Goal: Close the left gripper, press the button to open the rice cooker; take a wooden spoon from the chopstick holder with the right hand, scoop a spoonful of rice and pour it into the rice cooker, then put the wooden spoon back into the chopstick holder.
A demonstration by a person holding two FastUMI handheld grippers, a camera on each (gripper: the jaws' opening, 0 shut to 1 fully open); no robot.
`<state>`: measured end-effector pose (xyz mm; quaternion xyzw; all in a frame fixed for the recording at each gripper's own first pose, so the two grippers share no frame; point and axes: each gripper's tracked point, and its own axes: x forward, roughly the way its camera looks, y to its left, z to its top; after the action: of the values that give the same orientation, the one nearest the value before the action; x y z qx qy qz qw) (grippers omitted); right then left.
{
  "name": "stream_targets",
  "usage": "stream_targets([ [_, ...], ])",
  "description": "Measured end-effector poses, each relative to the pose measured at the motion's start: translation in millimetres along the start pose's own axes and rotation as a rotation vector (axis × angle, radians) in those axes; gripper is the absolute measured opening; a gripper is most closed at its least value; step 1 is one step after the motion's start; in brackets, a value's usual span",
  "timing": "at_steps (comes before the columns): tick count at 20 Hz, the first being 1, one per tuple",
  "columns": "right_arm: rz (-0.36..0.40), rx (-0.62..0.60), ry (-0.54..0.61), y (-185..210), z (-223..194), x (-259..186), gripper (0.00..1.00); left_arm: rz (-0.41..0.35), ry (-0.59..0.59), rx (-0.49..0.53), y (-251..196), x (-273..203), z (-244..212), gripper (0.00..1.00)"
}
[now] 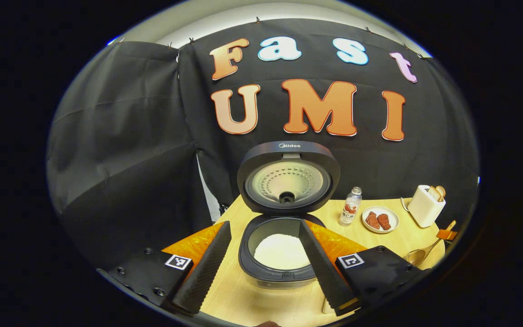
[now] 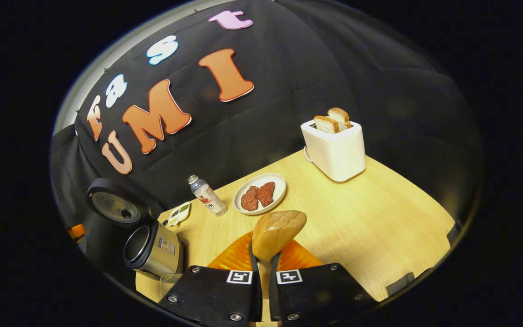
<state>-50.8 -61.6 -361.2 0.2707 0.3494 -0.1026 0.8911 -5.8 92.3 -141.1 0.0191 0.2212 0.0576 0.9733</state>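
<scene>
Two fingers of the left gripper (image 1: 261, 268) stand wide apart in the left gripper view, either side of the rice cooker (image 1: 279, 254), touching nothing. The cooker's lid (image 1: 288, 178) stands upright and open, and white rice (image 1: 281, 251) lies in the inner pot. Behind it on the wooden table (image 1: 243, 295) stand a small bottle (image 1: 350, 206), a plate of meat (image 1: 380, 220) and a white toaster (image 1: 425, 205), all well apart from the cooker. At the right edge the wooden spoon (image 1: 420, 254) shows, gripped by the other gripper.

In the right gripper view the right gripper (image 2: 264, 272) is narrow, both fingers pressing the neck of the wooden spoon (image 2: 277, 231), whose bowl points forward over the table (image 2: 379, 213). The cooker (image 2: 150, 247) lies far left with its lid (image 2: 115, 206) up. Bottle (image 2: 207, 195), plate (image 2: 261, 193) and toaster (image 2: 334, 147) stand ahead; bare table opens to the right. A small tray (image 2: 179, 213) sits beside the bottle.
</scene>
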Motion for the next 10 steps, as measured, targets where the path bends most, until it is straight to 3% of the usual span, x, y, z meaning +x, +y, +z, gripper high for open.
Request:
stream_targets([
  [10,-0.016,0.083,0.060,-13.5,-28.2,16.7,0.13,-0.044,-0.003,-0.026,-14.6,26.3,24.7,1.00],
])
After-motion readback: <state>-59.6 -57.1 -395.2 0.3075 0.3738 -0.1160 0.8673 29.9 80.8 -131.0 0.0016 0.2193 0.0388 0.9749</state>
